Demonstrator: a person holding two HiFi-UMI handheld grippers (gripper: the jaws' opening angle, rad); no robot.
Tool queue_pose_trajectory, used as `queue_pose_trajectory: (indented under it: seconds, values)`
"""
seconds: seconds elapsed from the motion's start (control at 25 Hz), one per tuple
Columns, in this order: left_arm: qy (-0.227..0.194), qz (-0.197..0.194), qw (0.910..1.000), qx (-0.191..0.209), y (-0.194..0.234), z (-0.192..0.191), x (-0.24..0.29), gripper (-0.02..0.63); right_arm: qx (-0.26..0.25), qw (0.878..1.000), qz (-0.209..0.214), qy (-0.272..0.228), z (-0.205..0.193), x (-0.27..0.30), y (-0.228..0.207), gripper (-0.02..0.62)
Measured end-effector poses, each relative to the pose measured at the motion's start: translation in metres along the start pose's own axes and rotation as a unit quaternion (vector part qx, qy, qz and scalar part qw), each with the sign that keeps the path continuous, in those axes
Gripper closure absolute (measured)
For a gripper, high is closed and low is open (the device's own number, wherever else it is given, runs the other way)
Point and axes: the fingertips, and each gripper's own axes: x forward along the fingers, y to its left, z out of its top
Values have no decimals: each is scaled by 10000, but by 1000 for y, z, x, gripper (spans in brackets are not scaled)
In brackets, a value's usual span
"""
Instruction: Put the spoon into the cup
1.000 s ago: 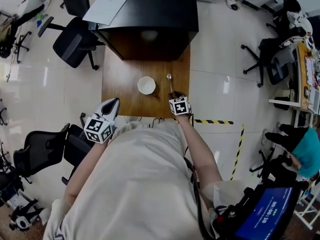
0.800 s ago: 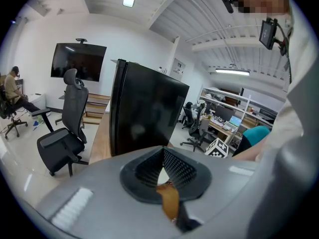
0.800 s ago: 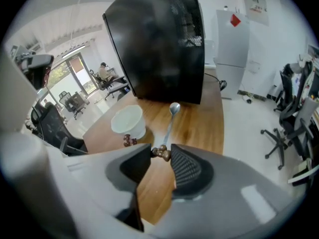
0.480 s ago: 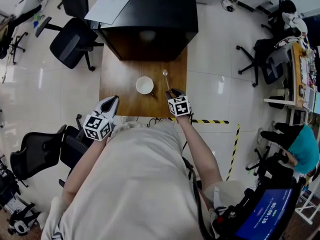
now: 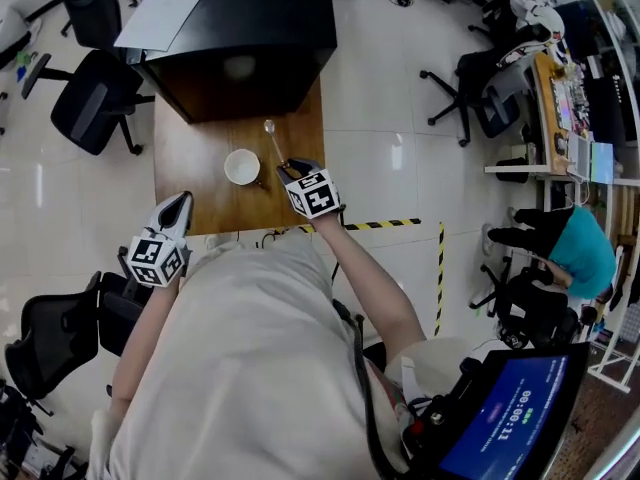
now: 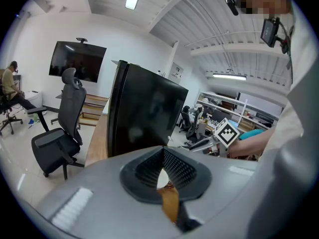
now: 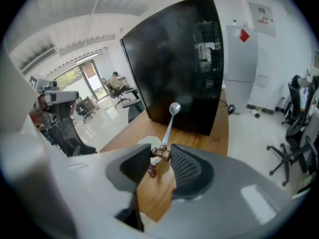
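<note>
Silver spoon (image 7: 174, 109) pinched by right claw (image 7: 160, 154), cup (image 7: 145, 141) mostly hidden behind it, left claw (image 6: 163, 151) closed, empty

The right gripper (image 5: 287, 167) hangs over the wooden counter (image 5: 190, 173). The spoon (image 5: 274, 141) runs out from its fingers toward the black cabinet (image 5: 240, 38), with the bowl end farthest from them. The white cup (image 5: 242, 166) stands just to the left of those fingers, apart from the spoon. The left gripper (image 5: 181, 205) has its fingers drawn to a point at the counter's near edge, with the cup ahead and to their right.
</note>
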Motion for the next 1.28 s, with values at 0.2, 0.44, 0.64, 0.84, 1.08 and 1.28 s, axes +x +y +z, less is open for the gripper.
queue_pose_trajectory:
  seconds: [0.2, 0.44, 0.64, 0.84, 1.08, 1.28]
  values:
    - [4, 33, 10000, -73, -1, -7, -5, 606, -92, 9998, 183, -2, 9, -9, 18, 471]
    - [-45, 32, 9999, -123, -2, -9, -9, 606, -87, 9994, 342, 17, 14, -15, 40, 471]
    - [-61, -13, 9999, -128, -11, -13, -9, 606, -204, 9988, 429, 142, 9, -18, 50, 471]
    - [-118, -19, 9997, -207, -8, -18, -12, 606, -272, 9977, 483, 402, -1, -11, 61, 471]
    - [-307, 122, 9987, -396, -4, -12, -12, 606, -342, 9940, 430, 950, -26, 3, 57, 469]
    - [-394, 190, 9980, -453, 2, -12, -16, 606, -513, 9878, 462, 1398, -43, 21, 59, 469]
